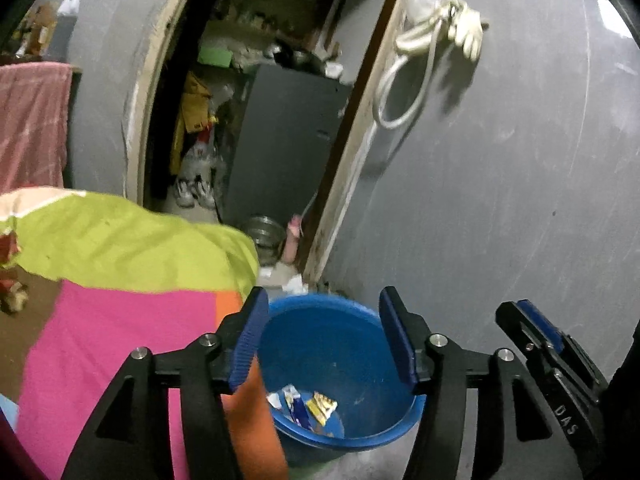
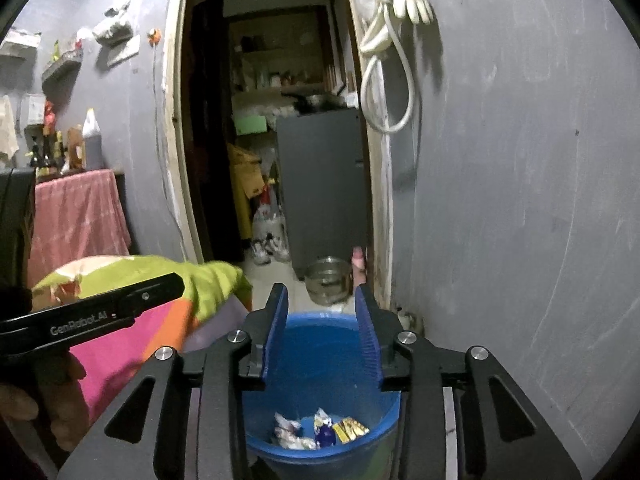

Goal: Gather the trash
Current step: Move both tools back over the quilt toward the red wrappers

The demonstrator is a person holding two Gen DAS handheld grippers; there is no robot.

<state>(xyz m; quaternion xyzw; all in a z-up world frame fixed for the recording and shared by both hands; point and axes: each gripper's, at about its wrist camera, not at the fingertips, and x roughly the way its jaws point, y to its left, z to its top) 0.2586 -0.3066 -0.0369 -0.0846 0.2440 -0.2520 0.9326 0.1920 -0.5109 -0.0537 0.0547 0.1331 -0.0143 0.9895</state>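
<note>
Both the left gripper (image 1: 324, 336) and right gripper (image 2: 323, 332) hover wide and empty over the blue bucket (image 1: 360, 436), wrappers (image 2: 320, 430) lying at its bottom; best lift clear of the rim before seeking more trash

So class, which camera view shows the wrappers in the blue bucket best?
The right wrist view: the wrappers lie spread in the blue bucket, framed between the fingers. The left wrist view shows them too, more obliquely.
</note>
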